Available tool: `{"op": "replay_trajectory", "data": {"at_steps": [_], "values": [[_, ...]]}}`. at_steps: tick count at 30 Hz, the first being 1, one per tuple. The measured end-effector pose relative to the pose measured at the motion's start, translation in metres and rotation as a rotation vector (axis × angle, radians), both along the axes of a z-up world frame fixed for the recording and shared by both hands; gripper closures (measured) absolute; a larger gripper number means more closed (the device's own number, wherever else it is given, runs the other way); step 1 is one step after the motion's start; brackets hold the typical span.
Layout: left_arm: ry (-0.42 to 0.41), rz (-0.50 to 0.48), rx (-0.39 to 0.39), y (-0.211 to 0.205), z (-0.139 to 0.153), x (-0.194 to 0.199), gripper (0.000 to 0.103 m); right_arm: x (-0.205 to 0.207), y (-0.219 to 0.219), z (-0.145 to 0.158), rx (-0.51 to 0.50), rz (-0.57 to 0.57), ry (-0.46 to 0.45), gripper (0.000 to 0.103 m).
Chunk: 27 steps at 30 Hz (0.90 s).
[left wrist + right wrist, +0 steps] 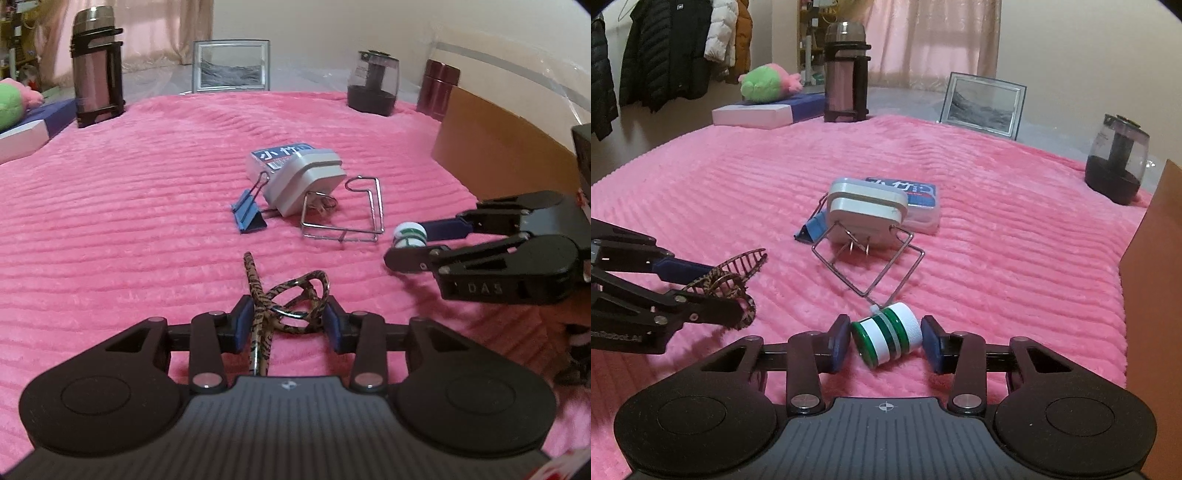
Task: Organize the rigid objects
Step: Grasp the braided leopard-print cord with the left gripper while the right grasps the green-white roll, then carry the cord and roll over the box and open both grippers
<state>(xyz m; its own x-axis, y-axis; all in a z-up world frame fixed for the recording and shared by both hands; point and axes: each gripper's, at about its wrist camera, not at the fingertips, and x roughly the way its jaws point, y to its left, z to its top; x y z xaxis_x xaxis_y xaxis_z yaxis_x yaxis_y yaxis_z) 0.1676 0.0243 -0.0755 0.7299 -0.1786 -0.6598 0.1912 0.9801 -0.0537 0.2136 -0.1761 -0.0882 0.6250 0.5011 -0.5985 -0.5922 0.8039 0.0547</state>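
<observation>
On the pink ribbed blanket (110, 221), my left gripper (289, 326) is shut on a leopard-patterned hair claw (295, 295); the blue pads press both its sides. In the right wrist view the same left gripper (727, 293) comes in from the left with the hair claw (738, 266). My right gripper (885, 341) is shut on a small green-and-white striped jar (886, 338) that lies tilted on its side. From the left wrist view, the right gripper (408, 240) sits at the right with the jar (410, 234). Both grippers are low over the blanket.
Mid-blanket lie a white plug adapter (303, 181), a blue-labelled clear case (273, 158), a blue binder clip (249, 214) and a wire frame (351, 218). A cardboard box (498, 147) stands right. At the back are a flask (96, 74), picture frame (231, 66), glass pot (375, 85) and maroon tin (437, 88).
</observation>
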Motion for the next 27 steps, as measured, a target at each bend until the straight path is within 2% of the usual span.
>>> {"op": "replay_trajectory", "data": {"at_steps": [6, 15, 27], "values": [[-0.009, 0.050, -0.009, -0.004, -0.003, 0.001, 0.067, -0.007, 0.001, 0.002, -0.016, -0.011, -0.002, 0.065], [0.002, 0.038, -0.001, -0.002, 0.006, -0.009, 0.069, -0.027, -0.005, 0.013, 0.024, -0.065, 0.007, 0.065], [-0.023, -0.004, -0.001, -0.009, 0.041, -0.052, 0.069, -0.087, -0.022, 0.045, 0.078, -0.128, 0.005, 0.065]]}}
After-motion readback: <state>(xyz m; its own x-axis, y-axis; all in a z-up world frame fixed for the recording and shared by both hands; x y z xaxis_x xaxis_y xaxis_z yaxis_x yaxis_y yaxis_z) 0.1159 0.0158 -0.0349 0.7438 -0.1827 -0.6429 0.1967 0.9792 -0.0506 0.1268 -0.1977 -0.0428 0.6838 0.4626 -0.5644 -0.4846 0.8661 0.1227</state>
